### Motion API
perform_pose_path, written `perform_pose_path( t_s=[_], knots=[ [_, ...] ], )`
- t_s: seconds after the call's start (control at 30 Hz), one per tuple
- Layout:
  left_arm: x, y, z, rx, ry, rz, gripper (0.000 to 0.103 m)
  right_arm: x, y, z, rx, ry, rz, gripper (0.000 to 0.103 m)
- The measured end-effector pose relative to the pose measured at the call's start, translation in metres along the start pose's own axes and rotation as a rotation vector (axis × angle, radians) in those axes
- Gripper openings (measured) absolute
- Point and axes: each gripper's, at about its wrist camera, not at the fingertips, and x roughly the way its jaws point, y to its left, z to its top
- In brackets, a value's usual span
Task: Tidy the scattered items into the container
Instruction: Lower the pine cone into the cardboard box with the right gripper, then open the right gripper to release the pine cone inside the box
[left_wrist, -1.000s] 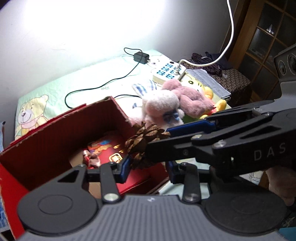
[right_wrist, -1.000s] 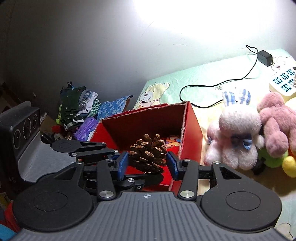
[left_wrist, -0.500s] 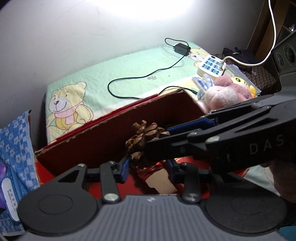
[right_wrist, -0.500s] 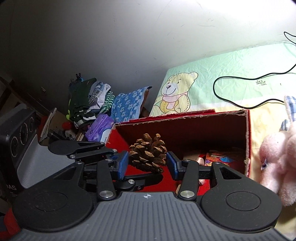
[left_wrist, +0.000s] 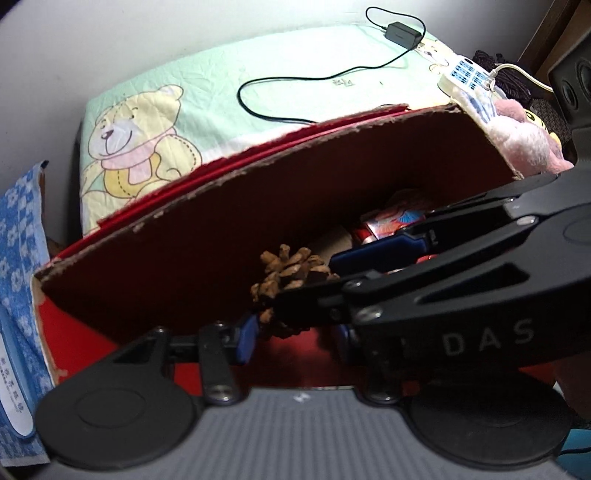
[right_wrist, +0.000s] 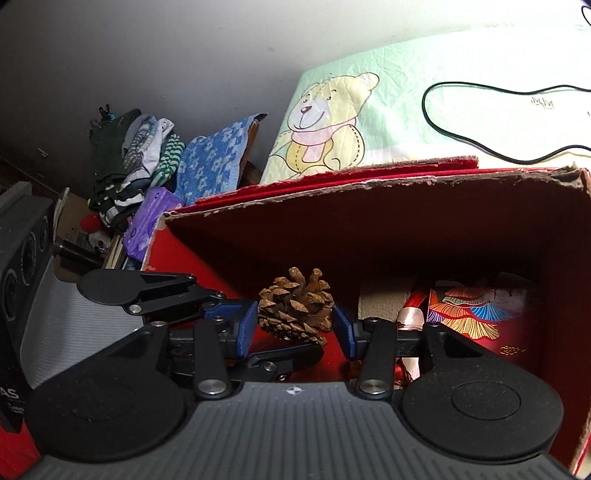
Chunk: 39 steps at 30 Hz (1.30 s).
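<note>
From my left wrist camera, my left tool (left_wrist: 295, 334) has the pine cone (left_wrist: 290, 275) between its blue pads, but my right tool crosses in front and I cannot tell whether the left one is clenched on it. The cone sits low inside the red cardboard box (left_wrist: 229, 236).

From my right wrist camera, my right tool (right_wrist: 294, 326) is clenched on the pine cone (right_wrist: 295, 306), both blue pads touching it, down within the box (right_wrist: 369, 221), left of a patterned red packet (right_wrist: 476, 314).

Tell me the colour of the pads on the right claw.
Blue pads on black arms, gripping the brown pinecone. The right wrist view shows them best.
</note>
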Motion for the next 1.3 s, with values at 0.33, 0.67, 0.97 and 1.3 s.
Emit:
perform_pose_path(
  t_s=[0.33,0.67,0.97,1.3],
  knots=[
    [0.013,0.013,0.003,-0.083,0.058,0.012,0.056,0.027,-0.011,0.004,0.061,0.064,-0.027,0.041],
    [-0.012,0.008,-0.009,-0.105,-0.032,0.044,0.056,0.054,-0.009,0.008,0.098,0.139,0.073,0.04],
    [-0.017,0.021,-0.01,-0.141,-0.104,-0.058,0.064,0.04,-0.015,0.008,0.118,0.092,0.083,0.039],
    [-0.033,0.02,-0.017,-0.137,-0.167,-0.105,0.065,0.035,-0.014,0.01,0.094,0.028,0.061,0.044]
  ],
)
